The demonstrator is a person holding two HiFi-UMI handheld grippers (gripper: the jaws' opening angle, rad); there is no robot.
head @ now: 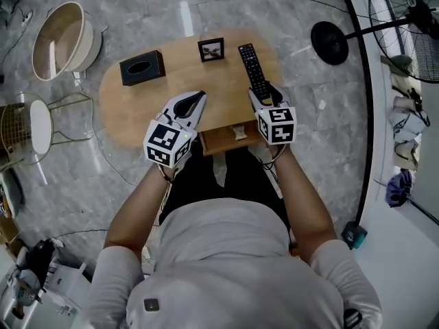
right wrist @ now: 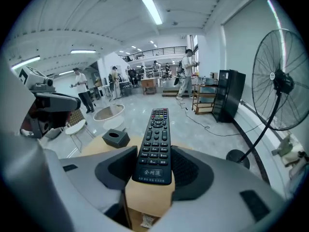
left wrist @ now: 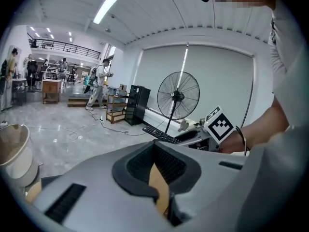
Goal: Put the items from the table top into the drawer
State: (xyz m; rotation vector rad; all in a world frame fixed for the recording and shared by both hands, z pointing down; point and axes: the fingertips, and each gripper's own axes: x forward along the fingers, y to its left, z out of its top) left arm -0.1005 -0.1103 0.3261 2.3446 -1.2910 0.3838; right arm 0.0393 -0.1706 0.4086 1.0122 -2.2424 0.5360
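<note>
R gripper (head: 265, 96) grips the remote (head: 251, 64) by its near end, so it clears the desk (head: 137, 105) for the open drawer (head: 218, 141) below. L gripper (head: 193, 103): closed, empty, held aside. Box (head: 142, 68), frame (head: 211, 49) sit on desk.

The person wears a pale grey short-sleeved T-shirt (head: 226, 252) and dark trousers (head: 206, 184), perhaps a thin dark wristband (left wrist: 244, 140), with the left tongs (head: 199, 98) and right tongs (head: 266, 94) grey-white, black ribbed pads (right wrist: 190, 170), and black-and-white marker cubes (head: 167, 144).
</note>
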